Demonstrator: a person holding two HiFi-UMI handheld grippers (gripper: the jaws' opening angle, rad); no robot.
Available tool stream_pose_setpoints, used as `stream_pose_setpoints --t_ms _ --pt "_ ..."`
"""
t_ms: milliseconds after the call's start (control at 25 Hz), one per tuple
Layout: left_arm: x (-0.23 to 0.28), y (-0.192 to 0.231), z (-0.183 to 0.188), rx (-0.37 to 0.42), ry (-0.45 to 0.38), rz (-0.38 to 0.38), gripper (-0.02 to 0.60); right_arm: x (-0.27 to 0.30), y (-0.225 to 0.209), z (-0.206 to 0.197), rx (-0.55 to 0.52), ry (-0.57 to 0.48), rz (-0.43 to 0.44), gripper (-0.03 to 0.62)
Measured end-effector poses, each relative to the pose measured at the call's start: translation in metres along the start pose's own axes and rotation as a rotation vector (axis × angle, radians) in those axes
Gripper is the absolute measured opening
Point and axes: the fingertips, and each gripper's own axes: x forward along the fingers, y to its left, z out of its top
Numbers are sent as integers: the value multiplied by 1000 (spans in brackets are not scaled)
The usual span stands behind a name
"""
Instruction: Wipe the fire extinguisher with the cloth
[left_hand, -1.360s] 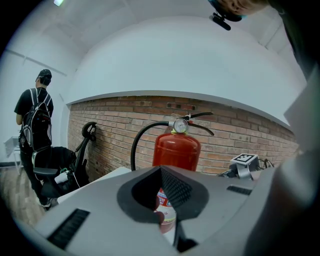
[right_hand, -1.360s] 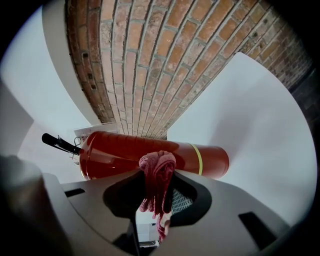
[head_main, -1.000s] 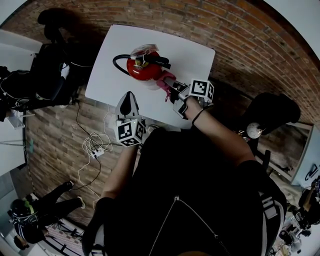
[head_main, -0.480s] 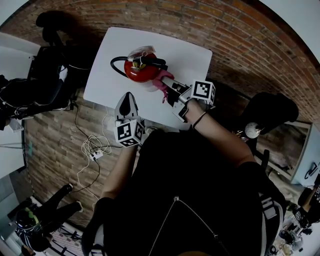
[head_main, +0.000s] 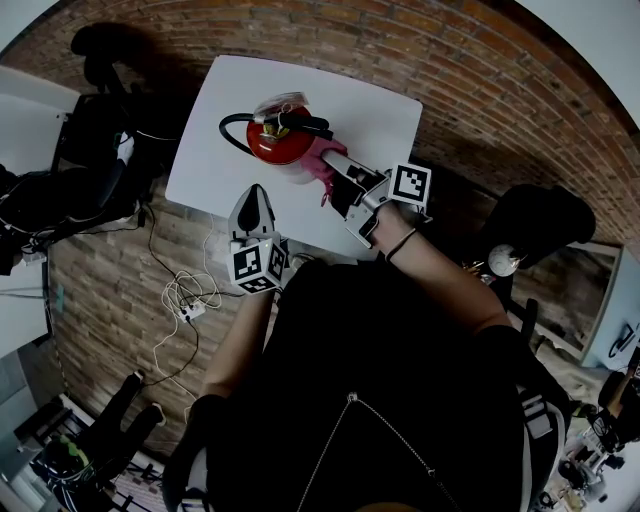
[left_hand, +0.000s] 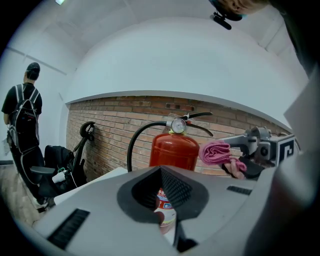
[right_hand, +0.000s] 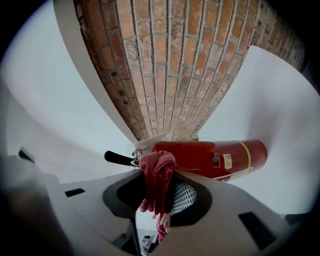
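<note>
Compared with a second ago, the right gripper (head_main: 335, 162) sits slightly higher in the head view, and its cloth (head_main: 320, 172) lies closer against the fire extinguisher (head_main: 280, 140). The extinguisher stands on the white table (head_main: 375, 105), with its black hose (head_main: 232, 125) curling off to its left. The pink cloth touches the red body on the side nearest the person. The left gripper (head_main: 255, 195) points at the table's near edge, apart from the extinguisher.

From the left gripper view, the jaws are drawn close together with nothing held between them. Only the extinguisher's lower label shows through the slit. The red body rises upright just beyond them, with its round gauge (left_hand: 178, 125) on top. The bunched cloth is pressed to its right side at the tip of the other gripper. A brick wall (left_hand: 112, 132) runs behind, and a person with a backpack (left_hand: 22, 112) stands far left.

From the right gripper view, the jaws are clamped on the cloth, which bulges out past their tips and hangs down between them. The extinguisher lies directly beyond the cloth, its black handle (right_hand: 117, 158) to the left.
</note>
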Motion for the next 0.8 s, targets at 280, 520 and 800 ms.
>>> stream_pose_setpoints --t_ms 280,520,800 --pt "-2 0 1 -4 -5 8 8 -2 17 2 -55 12 89 124" --pt "-9 7 -2 -11 0 30 8 -15 -23 -1 -160 55 -46 124" --pt "-15 10 -10 -25 12 44 8 -28 -110 -11 -237 155 -286 124"
